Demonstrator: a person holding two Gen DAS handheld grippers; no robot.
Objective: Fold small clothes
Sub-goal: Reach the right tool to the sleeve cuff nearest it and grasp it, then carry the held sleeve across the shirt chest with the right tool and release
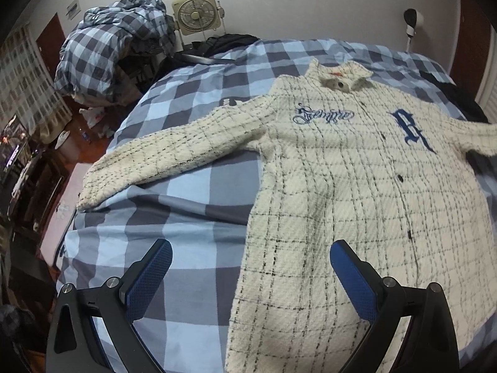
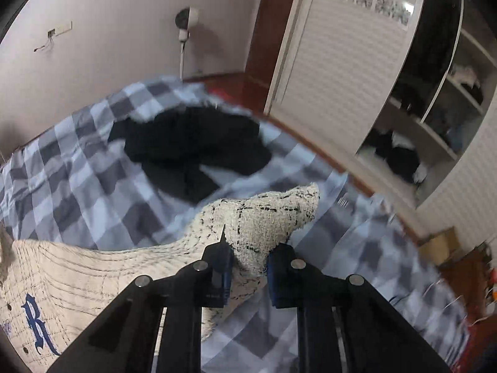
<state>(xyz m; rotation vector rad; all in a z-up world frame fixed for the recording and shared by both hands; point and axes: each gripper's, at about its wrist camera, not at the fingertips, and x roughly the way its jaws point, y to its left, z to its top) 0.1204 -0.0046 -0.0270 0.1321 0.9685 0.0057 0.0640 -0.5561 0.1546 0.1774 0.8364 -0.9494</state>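
Note:
A cream plaid jacket point(image 1: 335, 168) with blue embroidery lies face up on the blue checked bed point(image 1: 192, 211), one sleeve point(image 1: 161, 158) spread out to the left. My left gripper point(image 1: 250, 267) is open and empty, hovering over the jacket's lower left hem. In the right wrist view my right gripper point(image 2: 248, 267) is shut on the cuff end of the jacket's other sleeve point(image 2: 267, 217) and holds it lifted above the bed point(image 2: 77, 180). The blue letter R point(image 2: 38, 329) shows at the lower left of that view.
A black garment point(image 2: 192, 146) lies on the bed beyond the held sleeve. A heap of checked bedding point(image 1: 115, 46) and a box fan point(image 1: 197, 12) stand at the bed's far left. A wardrobe point(image 2: 357, 71) with open shelves stands to the right.

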